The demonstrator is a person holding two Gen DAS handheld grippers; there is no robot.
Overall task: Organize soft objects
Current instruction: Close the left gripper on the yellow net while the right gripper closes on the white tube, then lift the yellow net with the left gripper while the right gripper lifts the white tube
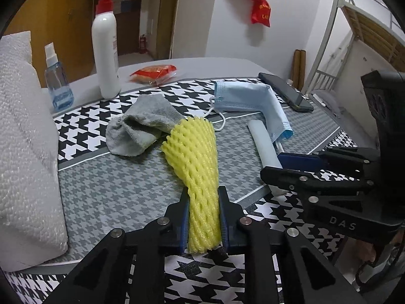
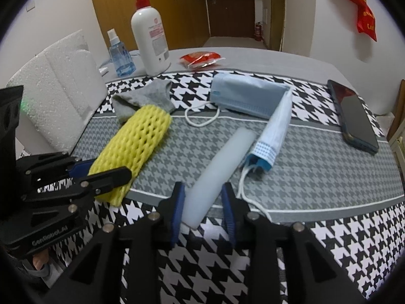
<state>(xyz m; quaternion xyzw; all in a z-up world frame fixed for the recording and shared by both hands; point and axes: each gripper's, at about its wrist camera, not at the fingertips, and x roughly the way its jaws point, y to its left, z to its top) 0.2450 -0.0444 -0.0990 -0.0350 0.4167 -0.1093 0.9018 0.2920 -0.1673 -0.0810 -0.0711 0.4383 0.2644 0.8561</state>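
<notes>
Two grippers are at work over the houndstooth surface (image 2: 329, 240), each with something soft. Left gripper (image 1: 204, 217) is clamped on the near end of the yellow foam net (image 1: 195, 152), squeezing it narrow, probably to drag it clear of the grey cloth (image 1: 141, 124) its far end overlaps. Right gripper (image 2: 203, 212), just right of the net, has its jaws apart astride the near end of the white foam tube (image 2: 222, 157), not yet pinching as far as I can tell. Watch the blue face mask (image 2: 253, 98) right of the net: it touches the tube, and its ear loop trails by the right gripper's finger. Beyond the net stand a pump bottle (image 2: 150, 43) and spray bottle (image 2: 120, 55); a phone (image 2: 354, 116) lies far right.
</notes>
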